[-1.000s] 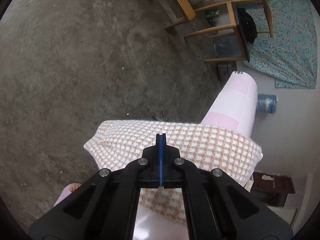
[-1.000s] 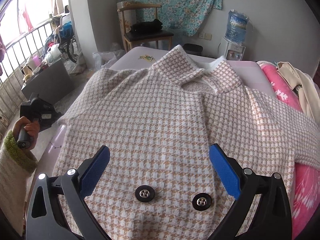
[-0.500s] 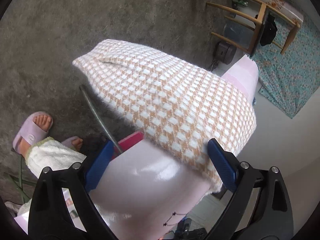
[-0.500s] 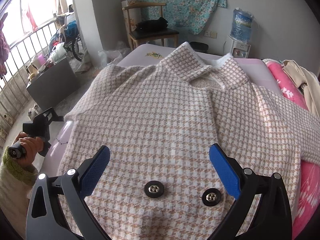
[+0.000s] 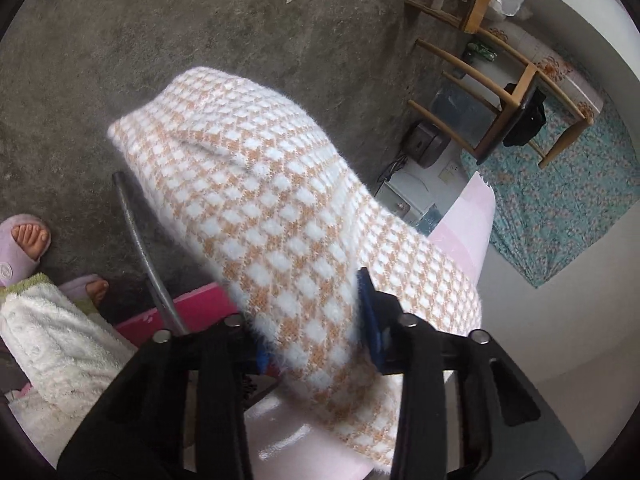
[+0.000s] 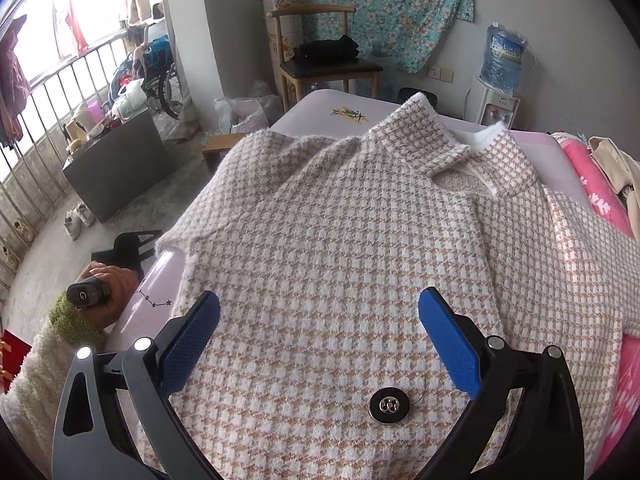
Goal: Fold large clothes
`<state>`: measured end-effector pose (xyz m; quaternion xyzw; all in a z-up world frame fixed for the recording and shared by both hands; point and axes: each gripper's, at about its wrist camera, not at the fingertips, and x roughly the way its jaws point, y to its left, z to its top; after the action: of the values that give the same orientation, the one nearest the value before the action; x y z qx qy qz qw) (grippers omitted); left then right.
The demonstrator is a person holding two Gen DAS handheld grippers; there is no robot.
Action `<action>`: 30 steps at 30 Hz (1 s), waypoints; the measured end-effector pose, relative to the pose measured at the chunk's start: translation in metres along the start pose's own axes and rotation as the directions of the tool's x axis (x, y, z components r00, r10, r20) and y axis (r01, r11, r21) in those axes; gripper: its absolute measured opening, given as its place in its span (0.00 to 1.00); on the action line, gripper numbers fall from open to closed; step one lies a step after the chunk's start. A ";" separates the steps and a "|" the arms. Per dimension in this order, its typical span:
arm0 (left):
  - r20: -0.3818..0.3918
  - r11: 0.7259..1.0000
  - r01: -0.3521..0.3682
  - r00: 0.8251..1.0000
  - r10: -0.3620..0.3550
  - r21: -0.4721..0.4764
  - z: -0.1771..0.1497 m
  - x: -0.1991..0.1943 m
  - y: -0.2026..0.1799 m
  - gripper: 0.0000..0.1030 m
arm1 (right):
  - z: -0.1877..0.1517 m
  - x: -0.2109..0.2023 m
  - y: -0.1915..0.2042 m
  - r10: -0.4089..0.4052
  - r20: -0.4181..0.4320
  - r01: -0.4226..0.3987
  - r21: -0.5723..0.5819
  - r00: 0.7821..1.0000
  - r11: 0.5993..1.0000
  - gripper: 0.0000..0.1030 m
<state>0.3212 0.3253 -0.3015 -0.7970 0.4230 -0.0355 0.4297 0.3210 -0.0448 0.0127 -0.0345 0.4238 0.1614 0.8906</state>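
Note:
A fuzzy white and tan houndstooth jacket (image 6: 360, 248) lies front up on a pink table (image 6: 320, 102), collar at the far end, one black button (image 6: 388, 405) near me. My right gripper (image 6: 320, 332) is open and empty just above the jacket's lower front. The jacket's sleeve (image 5: 280, 216) hangs over the table's left edge. My left gripper (image 5: 316, 324) has its jaws on both sides of the sleeve, with the fabric between the blue pads. The left gripper and the hand on it also show in the right wrist view (image 6: 128, 248).
The pink table's edge (image 5: 472, 220) runs beside a concrete floor (image 5: 160, 40). A wooden chair (image 6: 316, 56), a water dispenser (image 6: 500, 80) and a dark box (image 6: 116, 164) stand around. A pink quilt (image 6: 592, 188) lies at the right. My feet in slippers (image 5: 24, 240) are beside a table leg (image 5: 144, 252).
My left gripper opened after being shut, then moved onto the hanging sleeve and narrowed around it. My right gripper stayed open and drifted slightly forward over the jacket.

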 end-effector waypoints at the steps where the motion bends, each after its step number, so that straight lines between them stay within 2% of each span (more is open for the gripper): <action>1: 0.024 0.999 -0.016 1.000 0.015 0.038 0.001 -0.010 -0.009 0.19 | 0.001 0.000 -0.002 -0.004 0.001 0.004 0.002 1.000 1.000 0.94; 3: 0.131 0.981 -0.104 0.988 0.082 0.163 -0.010 -0.029 -0.036 0.14 | 0.003 -0.002 -0.006 -0.013 0.003 0.013 0.006 1.000 1.000 0.94; 4: 0.205 0.955 -0.167 0.972 0.118 0.244 -0.020 -0.039 -0.055 0.14 | 0.003 -0.003 -0.008 -0.017 0.007 0.017 0.007 1.000 1.000 0.94; 5: 0.282 0.913 -0.242 0.948 0.149 0.328 -0.032 -0.049 -0.077 0.13 | 0.004 -0.005 -0.011 -0.024 0.012 0.024 0.007 1.000 1.000 0.94; 6: 0.372 0.849 -0.331 0.912 0.175 0.411 -0.052 -0.058 -0.101 0.13 | 0.005 -0.008 -0.015 -0.033 0.020 0.033 0.007 0.999 0.999 0.94; 7: 0.462 0.768 -0.415 0.869 0.176 0.487 -0.075 -0.066 -0.125 0.13 | 0.006 -0.010 -0.019 -0.043 0.027 0.042 0.007 0.999 0.999 0.94; 8: 0.548 0.659 -0.501 0.821 0.157 0.561 -0.107 -0.071 -0.150 0.13 | 0.006 -0.013 -0.024 -0.055 0.035 0.054 0.008 0.998 0.998 0.94; 9: 0.623 0.534 -0.580 0.773 0.121 0.616 -0.142 -0.073 -0.172 0.13 | 0.007 -0.016 -0.029 -0.068 0.043 0.068 0.011 0.997 0.998 0.94; 10: 0.674 0.403 -0.637 0.736 0.065 0.657 -0.179 -0.072 -0.192 0.13 | 0.007 -0.019 -0.036 -0.086 0.053 0.085 0.017 0.995 0.996 0.94; 11: 0.697 0.278 -0.672 0.717 0.011 0.686 -0.217 -0.067 -0.206 0.13 | 0.007 -0.023 -0.043 -0.102 0.063 0.100 0.027 0.993 0.995 0.94; 12: 0.704 0.155 -0.691 0.709 -0.040 0.706 -0.256 -0.060 -0.216 0.13 | 0.007 -0.027 -0.052 -0.115 0.072 0.112 0.040 0.991 0.993 0.94; 13: 0.698 0.040 -0.697 0.712 -0.078 0.716 -0.292 -0.050 -0.221 0.14 | 0.007 -0.029 -0.061 -0.130 0.079 0.126 0.055 0.988 0.990 0.94; 14: 0.681 -0.061 -0.688 0.725 -0.102 0.723 -0.324 -0.040 -0.224 0.14 | 0.006 -0.032 -0.070 -0.148 0.083 0.143 0.071 0.985 0.987 0.94; 15: 0.649 -0.159 -0.658 0.753 -0.109 0.736 -0.354 -0.026 -0.223 0.14 | 0.005 -0.035 -0.079 -0.166 0.085 0.158 0.088 0.982 0.984 0.94; 17: 0.588 -0.317 -0.575 0.806 -0.065 0.754 -0.401 0.005 -0.211 0.17 | 0.000 -0.040 -0.101 -0.204 0.086 0.192 0.127 0.975 0.973 0.94; 18: 0.560 -0.375 -0.525 0.828 -0.019 0.764 -0.417 0.020 -0.198 0.24 | -0.003 -0.043 -0.112 -0.220 0.084 0.206 0.147 0.972 0.967 0.94; 19: 0.533 -0.414 -0.471 0.845 0.041 0.779 -0.429 0.036 -0.184 0.30 | -0.006 -0.045 -0.123 -0.236 0.083 0.219 0.168 0.968 0.961 0.94; 20: 0.514 -0.432 -0.424 0.851 0.112 0.796 -0.434 0.052 -0.169 0.45 | -0.011 -0.049 -0.133 -0.252 0.081 0.234 0.186 0.964 0.954 0.94; 21: 0.502 -0.434 -0.389 0.845 0.183 0.813 -0.436 0.064 -0.148 0.57 | -0.016 -0.051 -0.143 -0.268 0.075 0.249 0.202 0.960 0.947 0.94; 22: 0.491 -0.425 -0.362 0.835 0.247 0.830 -0.435 0.074 -0.127 0.60 | -0.021 -0.052 -0.153 -0.281 0.066 0.261 0.216 0.958 0.941 0.94; 24: 0.489 -0.402 -0.342 0.797 0.355 0.849 -0.420 0.094 -0.094 0.62 | -0.033 -0.052 -0.172 -0.295 0.039 0.278 0.238 0.955 0.931 0.94; 25: 0.489 -0.380 -0.346 0.777 0.396 0.858 -0.409 0.101 -0.082 0.62 | -0.038 -0.051 -0.179 -0.297 0.023 0.283 0.241 0.955 0.928 0.94; 26: 0.482 -0.357 -0.348 0.766 0.425 0.867 -0.399 0.101 -0.070 0.62 | -0.042 -0.049 -0.186 -0.296 0.006 0.286 0.241 0.955 0.927 0.94; 27: 0.476 -0.339 -0.351 0.764 0.436 0.873 -0.394 0.099 -0.062 0.62 | -0.046 -0.048 -0.192 -0.290 -0.006 0.283 0.242 0.957 0.928 0.94; 30: 0.473 -0.298 -0.375 0.777 0.415 0.878 -0.381 0.082 -0.059 0.65 | -0.047 -0.047 -0.208 -0.238 -0.015 0.233 0.257 0.971 0.938 0.94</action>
<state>0.2517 0.0337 -0.0448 -0.0156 0.4960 -0.1988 0.8451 0.3242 -0.2635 0.0028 0.0321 0.4267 -0.0024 0.9038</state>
